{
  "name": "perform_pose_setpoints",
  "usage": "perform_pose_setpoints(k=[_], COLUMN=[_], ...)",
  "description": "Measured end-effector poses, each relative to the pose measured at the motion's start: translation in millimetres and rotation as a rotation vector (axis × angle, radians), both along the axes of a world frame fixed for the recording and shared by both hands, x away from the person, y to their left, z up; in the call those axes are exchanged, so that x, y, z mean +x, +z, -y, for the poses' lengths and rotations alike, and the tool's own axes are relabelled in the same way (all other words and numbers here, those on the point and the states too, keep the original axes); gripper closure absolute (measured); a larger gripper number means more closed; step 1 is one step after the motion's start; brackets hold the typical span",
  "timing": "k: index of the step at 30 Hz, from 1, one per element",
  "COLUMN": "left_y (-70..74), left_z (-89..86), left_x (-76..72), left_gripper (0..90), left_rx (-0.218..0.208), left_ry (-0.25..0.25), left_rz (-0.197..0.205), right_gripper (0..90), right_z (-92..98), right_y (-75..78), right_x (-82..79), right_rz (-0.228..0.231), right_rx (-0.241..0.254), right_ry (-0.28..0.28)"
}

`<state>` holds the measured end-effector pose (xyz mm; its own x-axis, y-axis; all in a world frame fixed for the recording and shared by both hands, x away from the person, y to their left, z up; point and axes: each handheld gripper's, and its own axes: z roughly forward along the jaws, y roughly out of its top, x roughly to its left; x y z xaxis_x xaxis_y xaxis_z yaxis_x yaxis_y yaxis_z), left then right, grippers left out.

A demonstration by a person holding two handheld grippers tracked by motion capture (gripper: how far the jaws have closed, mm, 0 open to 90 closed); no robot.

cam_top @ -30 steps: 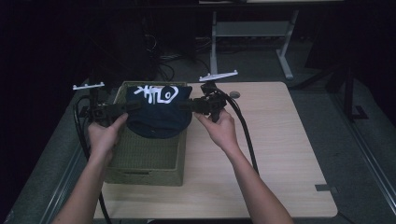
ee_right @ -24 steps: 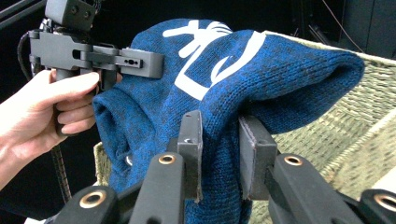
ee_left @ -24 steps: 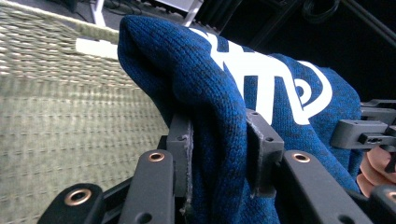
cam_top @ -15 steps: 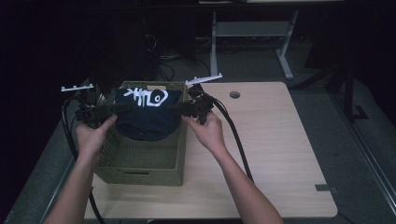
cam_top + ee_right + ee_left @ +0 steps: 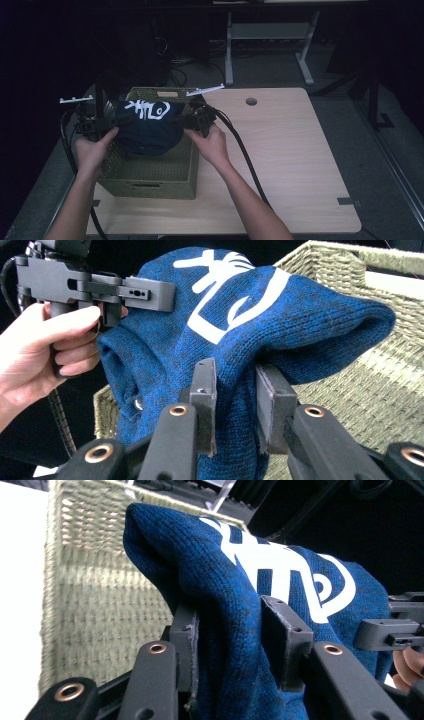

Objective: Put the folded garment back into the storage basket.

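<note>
A dark blue knit garment (image 5: 147, 127) with a white printed design hangs stretched between my two grippers, above a woven green basket (image 5: 150, 177) at the table's left. My left gripper (image 5: 107, 122) is shut on the garment's left edge; in the left gripper view the blue knit garment (image 5: 235, 630) is pinched between the jaws of my left gripper (image 5: 227, 640). My right gripper (image 5: 187, 120) is shut on its right edge, and the right gripper view shows the fabric of the garment (image 5: 260, 315) clamped in my right gripper (image 5: 235, 405), with the left gripper (image 5: 95, 287) beyond it.
The light wooden table (image 5: 295, 165) extends to the right of the basket, with a round cable hole (image 5: 251, 101) near its far edge. A black cable (image 5: 245, 155) trails from the right gripper across the table. A grey desk frame (image 5: 265, 35) stands behind.
Both grippers and the garment have shifted left and slightly toward the far end of the basket, still holding the garment spread.
</note>
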<state>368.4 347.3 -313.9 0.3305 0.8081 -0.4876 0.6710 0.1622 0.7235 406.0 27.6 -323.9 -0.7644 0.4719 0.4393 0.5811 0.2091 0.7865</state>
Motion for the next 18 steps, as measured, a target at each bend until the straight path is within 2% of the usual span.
perform_pose_setpoints(k=[4, 8, 12, 14, 18], left_y=[-5.0, -9.0, -13.4, -17.0, -24.0], left_z=[-4.7, -6.1, -0.2, 2.3, 6.9], left_x=[0.2, 2.1, 4.3, 5.8, 8.5], left_gripper=[60.8, 60.8, 60.6, 60.6, 60.7], left_rx=[0.017, 0.029, 0.063, 0.063, 0.081], left_ry=[0.007, 0.000, -0.011, -0.017, -0.030], left_rz=[-0.017, -0.029, -0.044, -0.046, -0.063], right_gripper=[72.7, 72.7, 72.6, 72.6, 72.6], right_z=[-9.8, -11.5, -8.5, -4.3, -0.7], right_y=[-7.6, -12.9, -21.1, -26.4, -30.6], right_x=[-0.2, -1.0, -1.0, -0.3, -0.1], right_rz=[-0.007, -0.013, -0.024, -0.041, -0.042], right_rx=[-0.012, -0.015, -0.018, -0.019, -0.025], right_ry=[-0.001, -0.001, -0.011, -0.022, -0.028])
